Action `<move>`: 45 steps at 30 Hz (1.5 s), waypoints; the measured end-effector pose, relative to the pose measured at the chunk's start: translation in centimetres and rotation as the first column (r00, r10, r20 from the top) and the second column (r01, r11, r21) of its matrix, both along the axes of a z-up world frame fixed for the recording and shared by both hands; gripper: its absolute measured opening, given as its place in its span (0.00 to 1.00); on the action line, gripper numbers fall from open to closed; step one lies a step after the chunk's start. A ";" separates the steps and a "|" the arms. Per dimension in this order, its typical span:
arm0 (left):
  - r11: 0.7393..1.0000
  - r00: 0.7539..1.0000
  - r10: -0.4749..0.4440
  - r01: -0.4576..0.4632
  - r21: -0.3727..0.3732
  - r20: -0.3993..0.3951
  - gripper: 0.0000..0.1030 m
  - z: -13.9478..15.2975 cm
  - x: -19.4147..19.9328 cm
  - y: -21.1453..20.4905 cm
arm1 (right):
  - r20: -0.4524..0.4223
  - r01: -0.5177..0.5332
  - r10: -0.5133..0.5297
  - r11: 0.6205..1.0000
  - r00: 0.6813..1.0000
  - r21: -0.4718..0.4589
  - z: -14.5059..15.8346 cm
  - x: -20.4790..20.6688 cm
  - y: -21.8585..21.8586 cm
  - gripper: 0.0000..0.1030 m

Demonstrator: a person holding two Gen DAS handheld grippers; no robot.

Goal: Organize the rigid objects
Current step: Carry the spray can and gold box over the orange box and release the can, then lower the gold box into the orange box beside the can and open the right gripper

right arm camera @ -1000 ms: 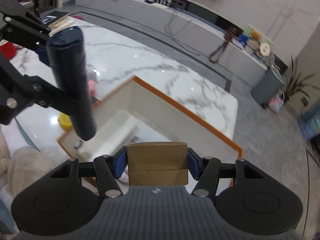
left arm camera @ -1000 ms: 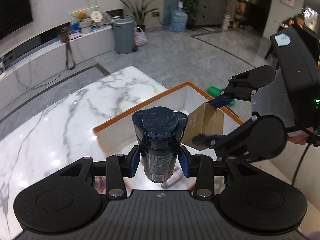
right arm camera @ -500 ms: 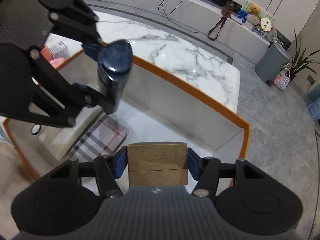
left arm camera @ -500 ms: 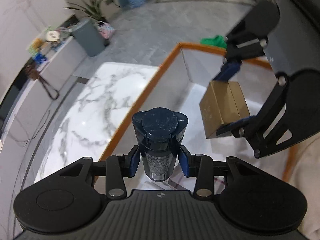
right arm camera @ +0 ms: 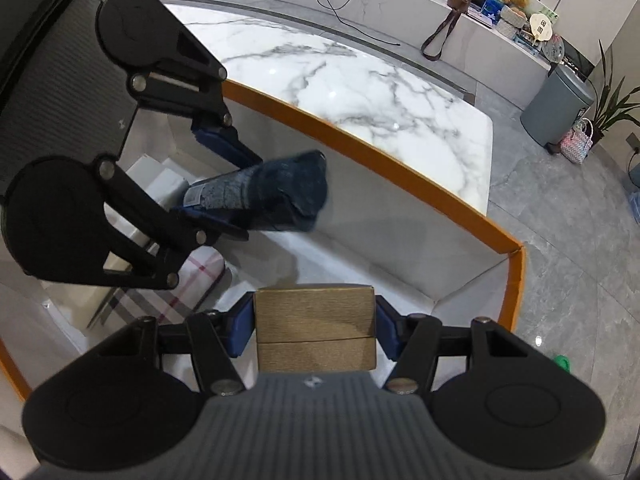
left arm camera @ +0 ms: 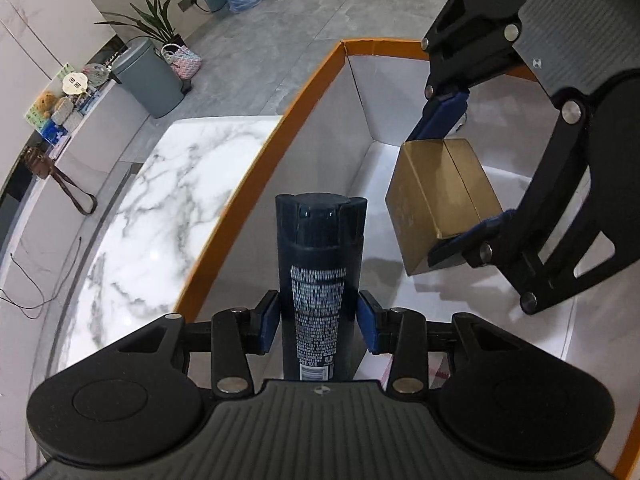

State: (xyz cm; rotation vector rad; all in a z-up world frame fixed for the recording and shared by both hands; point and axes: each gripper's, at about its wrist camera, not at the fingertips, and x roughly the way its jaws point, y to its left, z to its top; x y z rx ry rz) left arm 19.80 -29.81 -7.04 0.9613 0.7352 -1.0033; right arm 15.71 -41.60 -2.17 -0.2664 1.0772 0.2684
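left tool (left arm camera: 318, 322) – clamps dark bottle (left arm camera: 320, 264) | right tool (right arm camera: 315, 326) – clamps gold box (right arm camera: 315, 326) | both over orange-rimmed bin (left arm camera: 280, 136)

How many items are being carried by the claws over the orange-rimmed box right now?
2. A dark blue bottle sits in the left claw, near the box's wall; a gold box is held by the right claw, toward the box's corner.
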 end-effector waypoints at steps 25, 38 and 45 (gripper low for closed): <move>0.926 0.913 0.359 -0.374 -0.046 -0.196 0.47 4.1 -0.5 6.4 | -0.298 0.191 -0.151 0.976 0.943 0.110 -0.5 -1.7 0.7 0.57; 0.886 0.891 0.386 -0.430 -0.173 -0.239 0.46 4.1 -3.4 9.6 | -0.456 0.320 -0.224 0.936 0.861 0.145 -0.8 -2.1 1.9 0.58; 0.873 0.908 0.356 -0.408 -0.268 -0.223 0.46 3.7 -4.1 10.6 | -0.451 0.326 -0.240 0.938 0.860 0.123 -0.7 -1.7 2.2 0.58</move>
